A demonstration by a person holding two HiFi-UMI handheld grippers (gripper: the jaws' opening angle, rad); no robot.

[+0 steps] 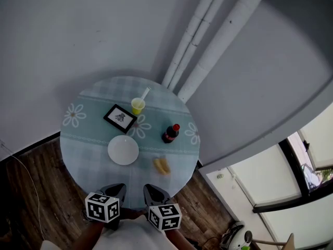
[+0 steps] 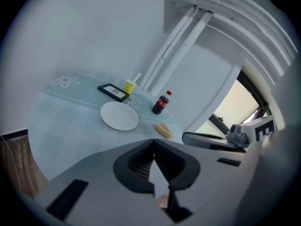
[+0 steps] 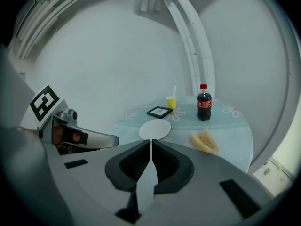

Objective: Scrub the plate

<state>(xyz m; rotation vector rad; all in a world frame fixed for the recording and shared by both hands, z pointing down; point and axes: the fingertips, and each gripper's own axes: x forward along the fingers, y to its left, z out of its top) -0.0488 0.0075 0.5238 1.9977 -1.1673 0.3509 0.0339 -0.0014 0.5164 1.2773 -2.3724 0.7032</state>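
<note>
Two grippers sit at the bottom of the head view, close to the person's body. Each one has a cube with black and white squares on it. The left gripper (image 1: 117, 189) has its jaws shut tight, and nothing is between them. The left gripper view shows its tips (image 2: 154, 142) pressed together. The right gripper (image 1: 153, 190) is squeezed shut too, and it holds nothing. In the right gripper view its tips (image 3: 150, 142) meet in a thin line. Both grippers point at the round table (image 1: 88, 155) and are at its near edge, side by side. Neither one touches anything on the table.

The table has a pale blue-green cloth with white flowers. The plate (image 1: 123, 150) is white and round. It lies flat on the near half of the table, a bit left of the middle, and it looks bare. A yellow sponge (image 1: 162, 165) lies to the right of the plate, near the table's edge and apart from the plate. A dark cola bottle (image 1: 170, 133) with a red cap stands upright behind the sponge. A black picture frame (image 1: 120, 117) lies just behind the plate. A yellow cup (image 1: 138, 106) with a straw stands beside the frame. White pipes (image 1: 208, 35) run up the wall behind the table. The floor (image 1: 41, 181) is dark wood.
</note>
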